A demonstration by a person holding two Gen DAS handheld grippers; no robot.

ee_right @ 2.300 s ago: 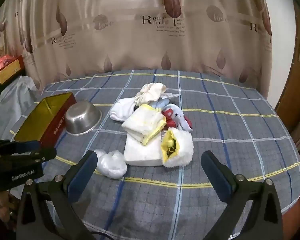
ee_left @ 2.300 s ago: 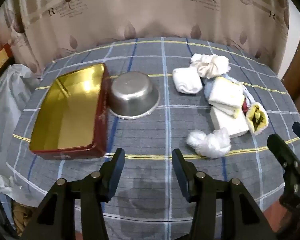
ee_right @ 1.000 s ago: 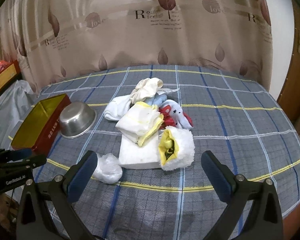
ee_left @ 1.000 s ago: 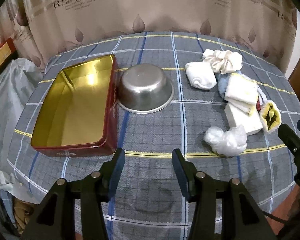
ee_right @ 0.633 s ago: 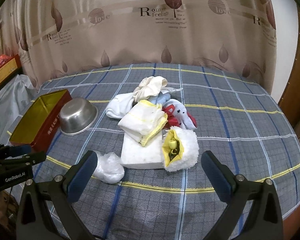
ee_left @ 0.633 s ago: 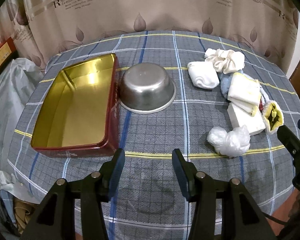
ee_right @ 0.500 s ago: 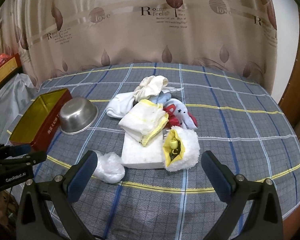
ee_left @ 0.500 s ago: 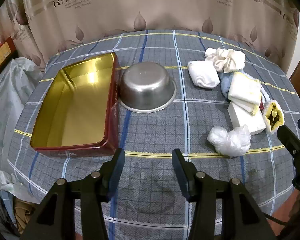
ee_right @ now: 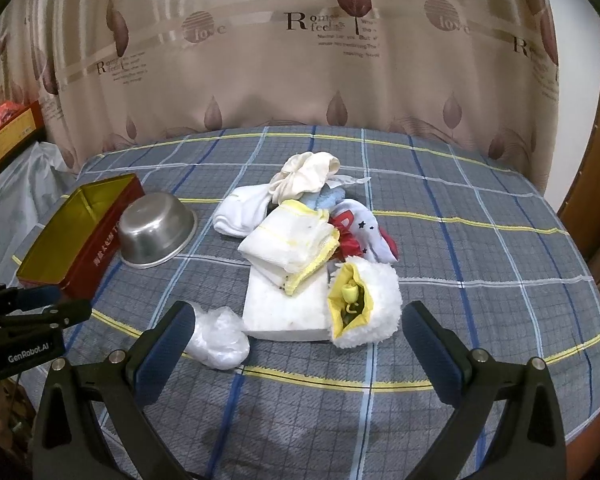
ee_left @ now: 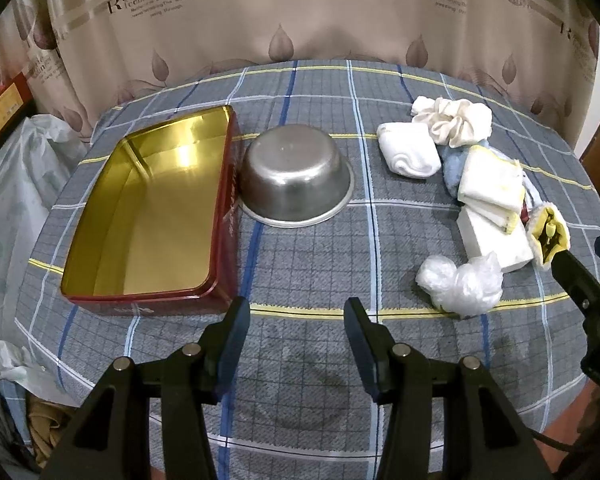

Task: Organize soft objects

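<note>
- Left hand-held gripper (ee_left: 296, 320) hovering over the near edge of the counter (ee_left: 300, 360), jaws spread, nothing between them.
- Right hand-held gripper (ee_right: 296, 332) spread wider, empty, above the near edge.
- Heap of soft things (ee_right: 300, 232) toward the counter's right side (white socks, folded cloths, a fluffy slipper (ee_right: 364, 304) with yellow lining), resting partly on a white block (ee_right: 284, 312).
- Crumpled clear plastic bag (ee_right: 220, 336) just beside the block, nearer the near edge.
- Open red tin (ee_left: 148, 216) with gold inside along the left edge, touching an upside-down steel bowl (ee_left: 296, 176).
</note>
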